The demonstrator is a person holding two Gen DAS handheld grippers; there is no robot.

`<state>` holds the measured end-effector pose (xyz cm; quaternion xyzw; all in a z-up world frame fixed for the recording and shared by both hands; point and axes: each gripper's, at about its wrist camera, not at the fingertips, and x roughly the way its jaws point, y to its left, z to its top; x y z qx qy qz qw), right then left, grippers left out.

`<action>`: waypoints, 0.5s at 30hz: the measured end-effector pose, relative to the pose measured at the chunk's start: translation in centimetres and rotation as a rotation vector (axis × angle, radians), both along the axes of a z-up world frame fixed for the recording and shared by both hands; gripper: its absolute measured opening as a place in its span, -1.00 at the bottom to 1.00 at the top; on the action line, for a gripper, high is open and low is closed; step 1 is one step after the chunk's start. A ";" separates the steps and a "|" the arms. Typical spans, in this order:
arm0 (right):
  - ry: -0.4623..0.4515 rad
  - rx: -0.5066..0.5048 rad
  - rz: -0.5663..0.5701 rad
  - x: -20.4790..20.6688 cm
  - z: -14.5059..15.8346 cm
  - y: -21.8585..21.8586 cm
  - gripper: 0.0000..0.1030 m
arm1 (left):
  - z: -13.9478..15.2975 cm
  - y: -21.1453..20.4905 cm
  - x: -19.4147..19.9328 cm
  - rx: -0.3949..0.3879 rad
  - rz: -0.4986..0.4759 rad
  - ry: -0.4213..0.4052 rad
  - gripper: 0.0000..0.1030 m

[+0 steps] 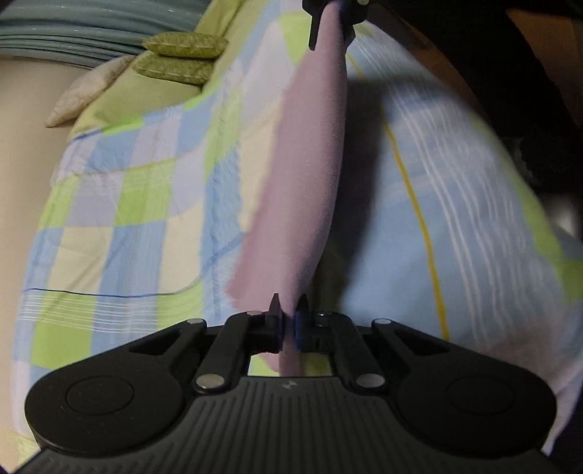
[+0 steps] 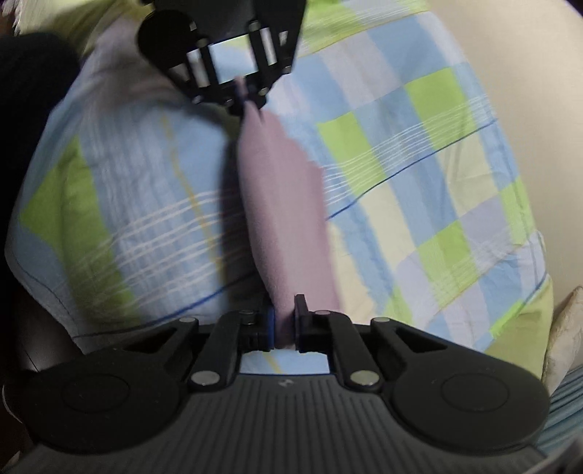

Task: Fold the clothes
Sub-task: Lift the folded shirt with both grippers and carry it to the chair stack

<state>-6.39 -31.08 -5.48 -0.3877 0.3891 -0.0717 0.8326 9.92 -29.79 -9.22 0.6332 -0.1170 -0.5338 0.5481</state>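
Observation:
A lilac cloth (image 1: 306, 175) hangs stretched between the two grippers above a checked bedspread (image 1: 127, 189). My left gripper (image 1: 289, 317) is shut on the cloth's near end, the fabric pinched between its blue pads. The right gripper (image 1: 331, 32) shows at the top of the left wrist view, clamped on the far end. In the right wrist view the same lilac cloth (image 2: 288, 204) runs from my right gripper (image 2: 285, 321), shut on it, up to the left gripper (image 2: 247, 102). The cloth sags to one side and casts a dark shadow on the bedspread (image 2: 419, 189).
Two green patterned pillows (image 1: 178, 58) and a pale cushion (image 1: 83, 94) lie at the far end of the bed. A beige wall (image 1: 22, 146) runs along the bed's side. A person's dark clothing (image 2: 29, 84) fills one edge. A teal striped fabric (image 1: 73, 25) lies beyond the pillows.

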 end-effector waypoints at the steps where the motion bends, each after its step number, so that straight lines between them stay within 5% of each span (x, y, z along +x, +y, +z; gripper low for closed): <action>1: -0.020 0.003 0.002 -0.8 1.1 -0.2 -0.87 | 1.1 -0.1 -0.6 -0.012 0.005 0.013 -0.95; 7: -0.119 0.026 -0.006 -5.2 5.6 -2.1 -0.87 | 6.1 -1.7 -4.8 -0.026 0.017 0.039 -0.95; 15: -0.171 0.003 -0.039 -11.6 8.8 -4.6 -0.88 | 9.2 -4.8 -11.4 -0.054 -0.026 0.055 -0.94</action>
